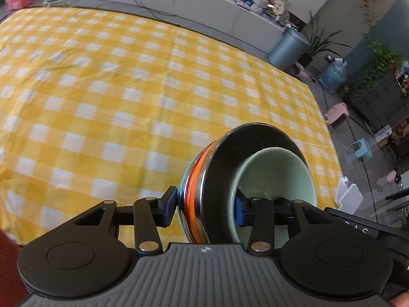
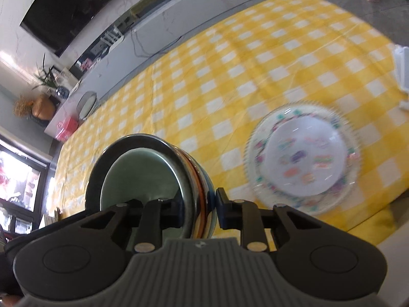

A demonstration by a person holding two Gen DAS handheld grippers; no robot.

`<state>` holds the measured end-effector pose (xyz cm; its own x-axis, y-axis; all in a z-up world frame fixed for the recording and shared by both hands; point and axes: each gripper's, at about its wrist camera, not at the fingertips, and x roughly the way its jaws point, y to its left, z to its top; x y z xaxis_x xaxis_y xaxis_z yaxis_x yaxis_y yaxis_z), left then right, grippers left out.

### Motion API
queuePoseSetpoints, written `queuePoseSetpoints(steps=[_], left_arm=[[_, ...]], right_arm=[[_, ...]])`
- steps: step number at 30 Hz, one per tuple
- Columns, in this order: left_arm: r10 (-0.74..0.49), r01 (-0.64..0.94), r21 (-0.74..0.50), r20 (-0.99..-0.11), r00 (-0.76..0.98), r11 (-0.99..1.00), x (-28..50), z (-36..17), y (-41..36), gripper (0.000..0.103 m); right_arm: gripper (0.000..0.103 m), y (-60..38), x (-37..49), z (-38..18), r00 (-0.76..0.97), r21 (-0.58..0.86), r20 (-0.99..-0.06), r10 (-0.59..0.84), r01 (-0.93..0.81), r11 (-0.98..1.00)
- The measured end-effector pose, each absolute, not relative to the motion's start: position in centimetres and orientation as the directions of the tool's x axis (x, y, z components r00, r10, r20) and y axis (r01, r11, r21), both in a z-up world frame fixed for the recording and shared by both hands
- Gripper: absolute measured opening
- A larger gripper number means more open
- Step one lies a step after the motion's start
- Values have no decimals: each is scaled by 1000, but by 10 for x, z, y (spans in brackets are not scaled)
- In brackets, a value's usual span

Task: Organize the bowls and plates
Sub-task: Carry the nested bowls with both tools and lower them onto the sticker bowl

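Gripping a nested stack of bowls (image 1: 245, 179) from opposite sides, left gripper (image 1: 204, 207) and right gripper (image 2: 198, 207) each pinch its rim wall, one finger inside the pale green inner bowl (image 2: 143, 176), one outside. Stack held tilted above the yellow checked tablecloth (image 1: 115, 89). Patterned plate (image 2: 303, 162) lies on the cloth, apart to the right.

Glossy steel bowl (image 1: 255, 138), glazed celadon bowl (image 1: 281, 168), creased cotton tablecloth (image 1: 102, 89)
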<state>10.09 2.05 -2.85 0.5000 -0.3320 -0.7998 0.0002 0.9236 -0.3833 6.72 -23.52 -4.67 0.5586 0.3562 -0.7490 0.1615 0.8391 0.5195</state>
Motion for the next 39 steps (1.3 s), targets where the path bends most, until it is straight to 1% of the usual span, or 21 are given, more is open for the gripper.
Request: queuePoseSetpoints(steps=[10,18,24,32,39], left_arm=[[-372,98,-374,-788,491,922,112,-16,-50,49],[-394,139,-373,-803,446,917,129,-25,-93,49],[-375,130,-354,-829,415,926,137,-38,-107,49],[-379,123,-360,-845,377,925,142,-53,-116,49],[-384,122,-366,-845,371,923,146,-53,-116,49]], right_arm=[[23,-300,55,-28,614,516,-734,291,225,826],[23,-347,54,-27,614,511,-746,258,279,813],[23,-359,63,-40,584,503,-769,262,299,811],[23,-370,69,-57,559,503,-786,264,332,798],[24,-373,72,-62,563,513,-783,266,341,788]])
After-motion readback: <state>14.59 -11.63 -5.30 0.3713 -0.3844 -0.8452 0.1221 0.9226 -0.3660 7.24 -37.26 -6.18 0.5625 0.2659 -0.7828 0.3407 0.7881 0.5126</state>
